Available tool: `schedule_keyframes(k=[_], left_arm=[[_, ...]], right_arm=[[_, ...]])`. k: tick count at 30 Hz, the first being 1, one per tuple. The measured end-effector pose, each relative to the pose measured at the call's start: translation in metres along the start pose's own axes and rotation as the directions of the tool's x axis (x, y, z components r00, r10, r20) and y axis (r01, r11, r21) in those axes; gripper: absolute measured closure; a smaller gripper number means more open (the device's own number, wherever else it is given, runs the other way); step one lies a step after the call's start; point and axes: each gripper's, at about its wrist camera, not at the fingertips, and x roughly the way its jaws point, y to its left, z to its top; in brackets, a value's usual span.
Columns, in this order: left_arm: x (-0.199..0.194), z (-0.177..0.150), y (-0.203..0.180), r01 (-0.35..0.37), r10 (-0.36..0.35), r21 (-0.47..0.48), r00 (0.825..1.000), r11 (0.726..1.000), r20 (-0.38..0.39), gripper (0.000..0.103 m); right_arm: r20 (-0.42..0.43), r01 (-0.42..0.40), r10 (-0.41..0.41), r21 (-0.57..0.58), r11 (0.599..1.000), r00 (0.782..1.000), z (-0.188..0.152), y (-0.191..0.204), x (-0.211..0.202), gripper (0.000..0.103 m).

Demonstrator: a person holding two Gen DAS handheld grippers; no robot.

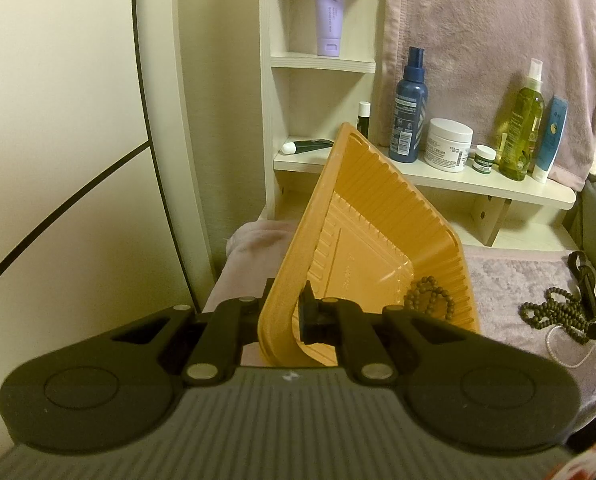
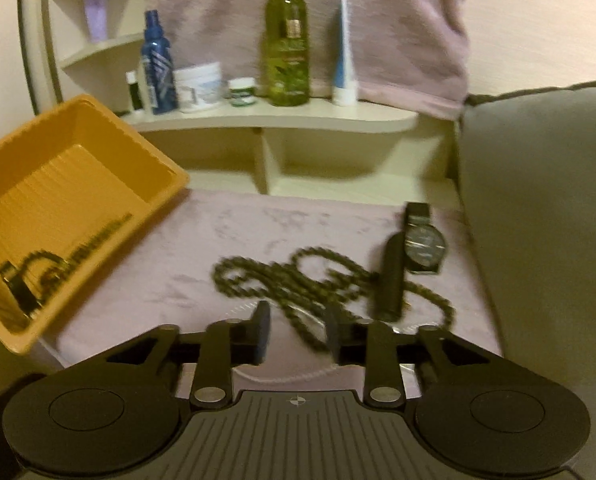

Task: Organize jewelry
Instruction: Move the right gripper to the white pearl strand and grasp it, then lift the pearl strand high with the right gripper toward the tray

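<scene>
Left tool: the left tool (image 1: 284, 316) is seen clenched on the near wall of the orange plastic tray (image 1: 361, 216), which is held tilted, its far corner raised toward the shelf.
Tray contents: a short strand of dark beads (image 1: 429, 298) is lodged in the tray's low corner; in the right wrist view a dark clasp-like piece is also made out there (too blurred to be named).
Right tool: the right tool (image 2: 298, 334) is shown released, its fingers (image 2: 262, 330) parted above the mauve cloth (image 2: 202, 248), with nothing pressed between the pads.
Beaded necklace: a long dark beaded necklace (image 2: 258, 276) is spread in loops on the cloth, just beyond the right tool, and part of it is seen passing between the fingers.
Wristwatch: a dark-faced wristwatch (image 2: 423, 242) is laid on the cloth at the necklace's far right, with its strap (image 2: 389, 276) folded over the beads.
White cord: a thin pale cord (image 1: 565, 344) is curved on the cloth beside the necklace (only partly seen).
Shelf: a cream shelf (image 2: 298, 120) behind the cloth is stocked with a blue spray bottle (image 2: 158, 68), a white cream jar (image 2: 198, 86), a small green-labelled jar (image 2: 242, 92), a green spray bottle (image 2: 288, 48) and a blue-and-white tube (image 2: 345, 52).
Upper shelf: a lilac tube (image 1: 329, 12) is stood in a niche above.
Right edge: a grey cushion (image 2: 537, 200) is set against the cloth.
</scene>
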Motion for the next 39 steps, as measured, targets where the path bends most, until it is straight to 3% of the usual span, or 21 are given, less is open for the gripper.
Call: schedule_keyframes(k=[10, 19, 26, 29, 31, 33, 39], left_arm=[[0.000, 0.000, -0.001, -0.002, 0.002, 0.006, 1.000, 1.000, 0.000, 0.095], [-0.001, 0.000, -0.001, -0.005, 0.005, 0.007, 1.000, 1.000, 0.000, 0.095], [-0.001, 0.000, 0.000, -0.008, 0.008, 0.008, 1.000, 1.000, 0.000, 0.095], [-0.001, -0.002, 0.000, -0.009, 0.009, 0.008, 1.000, 1.000, 0.000, 0.095], [-0.001, -0.002, 0.000, -0.008, 0.008, 0.007, 1.000, 1.000, -0.001, 0.095], [0.000, -0.001, 0.000, -0.010, 0.010, 0.010, 1.000, 1.000, 0.000, 0.095], [0.000, -0.001, 0.000, -0.009, 0.009, 0.008, 1.000, 1.000, 0.000, 0.095]], right_arm=[[-0.022, 0.069, -0.071, -0.083, 0.994, 0.997, -0.018, -0.008, 0.000, 0.068], [-0.064, 0.069, -0.058, 0.181, 0.981, 0.996, -0.019, -0.035, 0.007, 0.068], [-0.019, 0.090, -0.089, 0.314, 0.945, 0.996, -0.017, -0.045, 0.009, 0.069], [-0.023, 0.098, -0.096, 0.315, 0.944, 0.995, -0.017, -0.044, 0.014, 0.074], [-0.020, 0.109, -0.108, 0.318, 0.942, 0.994, -0.017, -0.044, 0.015, 0.091], [-0.021, 0.105, -0.104, 0.331, 0.938, 0.994, -0.019, -0.046, 0.015, 0.100], [0.004, 0.102, -0.109, 0.311, 0.945, 0.994, -0.018, -0.046, 0.000, 0.101]])
